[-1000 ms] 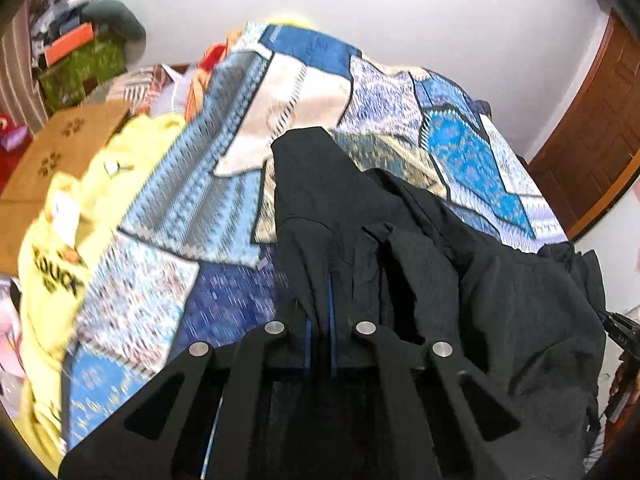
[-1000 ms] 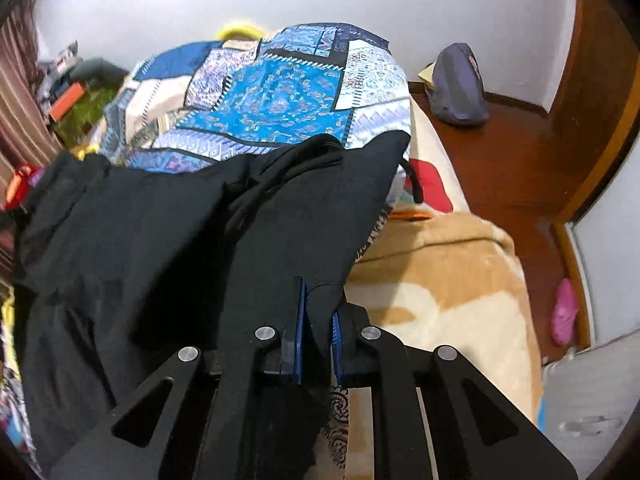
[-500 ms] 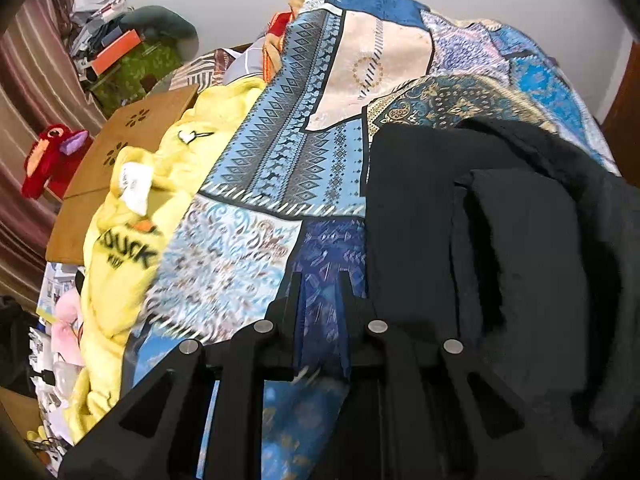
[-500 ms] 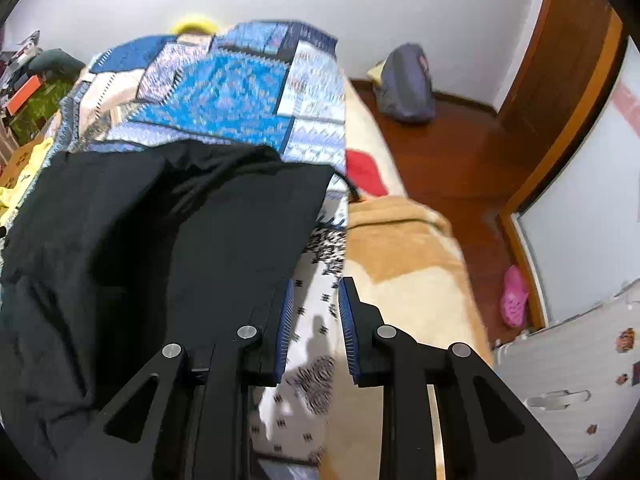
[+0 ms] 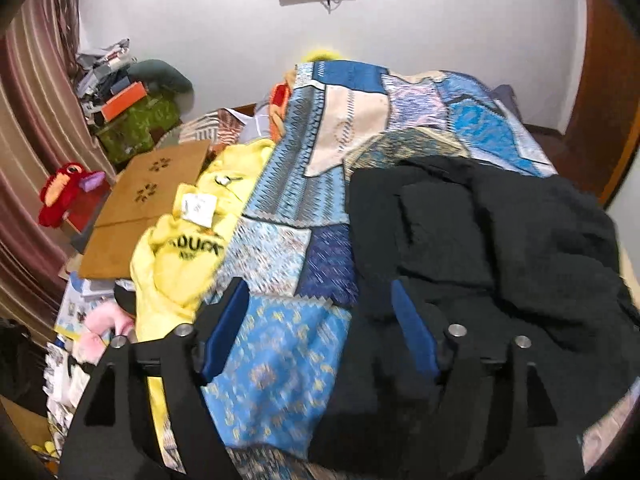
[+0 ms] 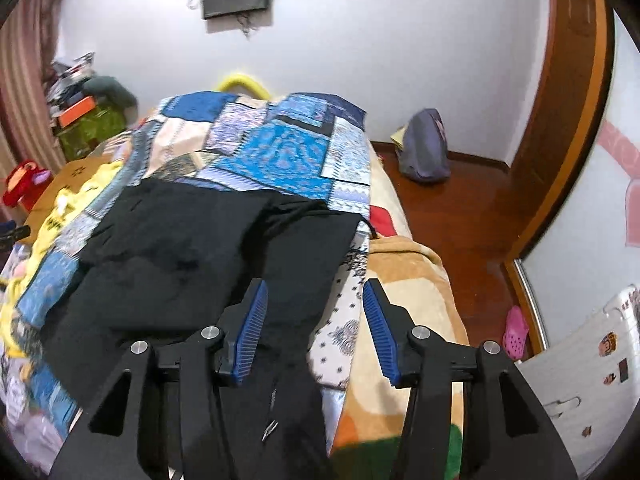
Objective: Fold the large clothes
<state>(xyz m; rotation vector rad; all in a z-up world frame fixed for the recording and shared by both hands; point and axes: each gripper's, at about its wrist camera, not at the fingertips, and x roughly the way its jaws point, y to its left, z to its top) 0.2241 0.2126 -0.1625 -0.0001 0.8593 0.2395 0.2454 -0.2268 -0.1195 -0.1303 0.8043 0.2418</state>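
Both grippers hover wide-jawed and empty over the black garment [image 6: 208, 248] spread on the patchwork bedspread [image 6: 280, 148], its length running away from them, the right gripper [image 6: 314, 322] nearer its edge than the left gripper [image 5: 320, 332].

Far of the black garment [image 6: 192, 256], your path over the patchwork quilt [image 6: 280, 152] lies open; a yellow garment [image 5: 188, 248] crowds its left edge.
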